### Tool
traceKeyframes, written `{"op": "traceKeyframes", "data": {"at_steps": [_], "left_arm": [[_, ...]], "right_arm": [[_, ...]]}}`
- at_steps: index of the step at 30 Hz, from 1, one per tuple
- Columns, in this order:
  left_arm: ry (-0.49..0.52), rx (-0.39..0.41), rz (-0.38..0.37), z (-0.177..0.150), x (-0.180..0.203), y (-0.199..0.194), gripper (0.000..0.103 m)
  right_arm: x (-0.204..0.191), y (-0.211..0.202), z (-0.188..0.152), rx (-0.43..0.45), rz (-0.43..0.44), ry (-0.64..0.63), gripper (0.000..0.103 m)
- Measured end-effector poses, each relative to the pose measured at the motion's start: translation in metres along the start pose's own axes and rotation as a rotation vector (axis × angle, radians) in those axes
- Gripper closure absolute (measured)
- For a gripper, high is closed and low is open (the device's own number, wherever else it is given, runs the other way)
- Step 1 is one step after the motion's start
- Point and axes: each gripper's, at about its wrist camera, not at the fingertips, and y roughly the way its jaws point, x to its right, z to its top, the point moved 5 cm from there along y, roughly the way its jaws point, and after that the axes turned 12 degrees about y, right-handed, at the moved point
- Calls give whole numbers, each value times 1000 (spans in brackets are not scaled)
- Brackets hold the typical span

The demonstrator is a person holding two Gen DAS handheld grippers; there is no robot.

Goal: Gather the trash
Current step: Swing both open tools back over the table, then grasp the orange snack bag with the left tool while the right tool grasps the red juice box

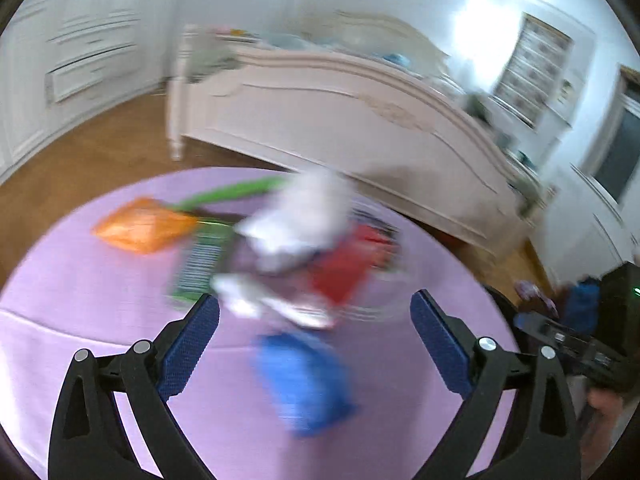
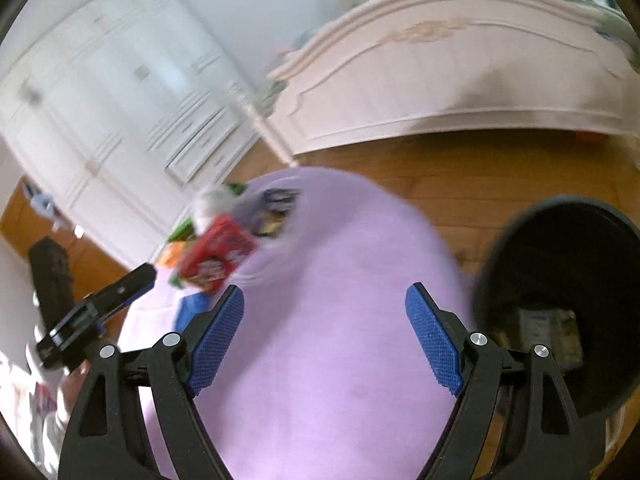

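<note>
Two black tongs with blue textured pads filled the foreground of each wrist view. From the left wrist view, the left gripper [image 1: 315, 312] had its fingers spread wide with nothing between them, poised above a round table covered in a lilac cloth [image 1: 80, 300]. Just ahead of the fingertips lay a motion-blurred heap of trash: a crumpled white tissue or paper wad [image 1: 296, 220] on top, a red snack packet [image 1: 344, 268] on its right side, a green packet with striped print [image 1: 204, 260] on its left, and an orange plastic wrapper [image 1: 144, 226] further left, touching a long green strip [image 1: 232, 192]. A blue packet [image 1: 304, 384] lay apart from the heap, nearer the camera, between the two fingers in the frame. From the right wrist view, the right gripper [image 2: 325, 308] was likewise opened wide and empty over a bare stretch of the lilac cloth [image 2: 340, 320]. The same trash heap sat at the table's far left edge, with the red snack packet [image 2: 218, 256] most visible, and the left gripper's black body [image 2: 100, 308] showed beside it. A dark round waste bin [image 2: 568, 248] stood on the wooden floor [image 2: 460, 168] just right of the table, with some pale packaging [image 2: 550, 330] inside. A pale pink carved bed frame [image 1: 340, 120] and white panelled wardrobes [image 2: 120, 100] stood behind, all blurred.
</note>
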Motion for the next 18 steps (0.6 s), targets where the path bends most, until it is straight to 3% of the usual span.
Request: {"op": "traceKeyframes", "data": {"at_steps": [4, 10, 18], "left_arm": [[-57, 18, 51, -3, -48, -10, 7], [-63, 15, 90, -7, -84, -14, 7], [-9, -37, 112, -2, -126, 9, 7]], "right_arm": [[-44, 26, -6, -51, 20, -59, 21], [-87, 57, -9, -108, 21, -98, 21], [-112, 95, 1, -156, -33, -85, 21]]}}
